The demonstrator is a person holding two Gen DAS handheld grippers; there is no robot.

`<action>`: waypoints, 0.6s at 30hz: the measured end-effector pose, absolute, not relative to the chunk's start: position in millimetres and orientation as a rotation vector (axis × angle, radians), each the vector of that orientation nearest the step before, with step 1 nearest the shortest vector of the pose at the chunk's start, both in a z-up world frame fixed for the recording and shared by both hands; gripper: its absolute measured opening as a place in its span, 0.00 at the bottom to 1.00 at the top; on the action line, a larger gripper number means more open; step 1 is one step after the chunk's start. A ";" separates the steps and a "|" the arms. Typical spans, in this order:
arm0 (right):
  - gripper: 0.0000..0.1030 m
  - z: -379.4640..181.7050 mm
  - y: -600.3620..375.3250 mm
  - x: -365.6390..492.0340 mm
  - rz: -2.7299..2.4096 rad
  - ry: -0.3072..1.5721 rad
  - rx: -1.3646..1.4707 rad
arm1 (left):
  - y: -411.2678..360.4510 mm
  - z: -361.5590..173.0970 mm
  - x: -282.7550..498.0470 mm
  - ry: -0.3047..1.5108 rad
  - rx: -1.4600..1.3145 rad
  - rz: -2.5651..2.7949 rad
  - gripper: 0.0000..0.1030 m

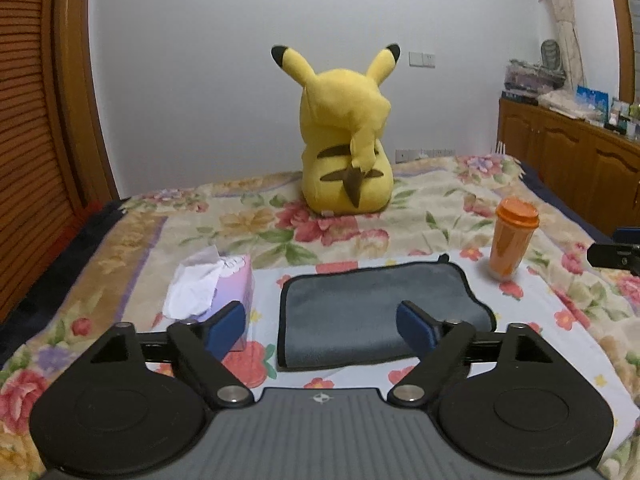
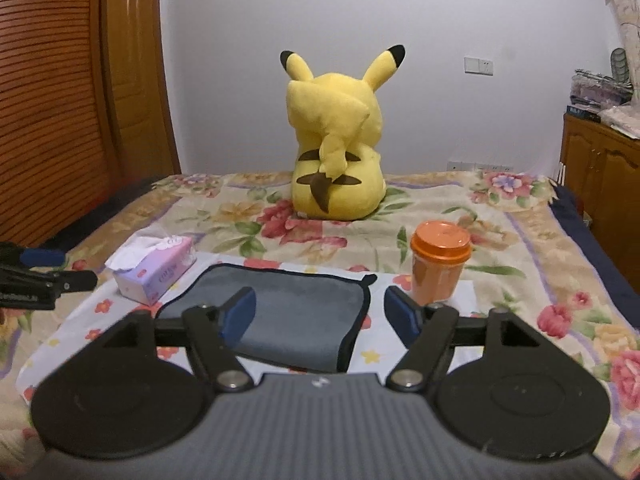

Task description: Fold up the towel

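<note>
A grey towel point(image 1: 360, 312) with black trim lies folded flat on the flowered bedspread, just ahead of both grippers. It also shows in the right wrist view point(image 2: 296, 316). My left gripper point(image 1: 320, 328) is open and empty, hovering above the towel's near edge. My right gripper point(image 2: 318, 314) is open and empty, above the towel's right near corner. The right gripper's tip shows at the right edge of the left wrist view point(image 1: 616, 252). The left gripper shows at the left edge of the right wrist view point(image 2: 40, 276).
A tissue box point(image 1: 224, 284) sits left of the towel. An orange lidded cup point(image 1: 512, 240) stands to its right. A yellow plush toy point(image 1: 344, 140) sits further back on the bed point(image 1: 400, 220). A wooden cabinet point(image 1: 568, 152) stands at the right, a wardrobe at the left.
</note>
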State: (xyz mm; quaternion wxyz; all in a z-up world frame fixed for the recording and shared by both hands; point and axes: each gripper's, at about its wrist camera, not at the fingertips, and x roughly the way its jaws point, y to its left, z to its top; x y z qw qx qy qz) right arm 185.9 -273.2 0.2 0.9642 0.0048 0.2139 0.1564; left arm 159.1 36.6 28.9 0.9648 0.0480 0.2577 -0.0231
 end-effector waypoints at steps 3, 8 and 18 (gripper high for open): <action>0.91 5.3 -275.8 177.4 0.296 0.417 0.006 | 32.2 36.2 149.9 0.501 0.106 -0.041 0.96; 1.00 12.8 -280.7 165.4 0.284 0.408 0.020 | 26.0 47.6 134.9 0.477 0.106 -0.055 1.00; 1.00 30.2 -291.5 146.3 0.269 0.393 0.036 | 14.6 69.0 106.6 0.457 0.125 -0.058 1.00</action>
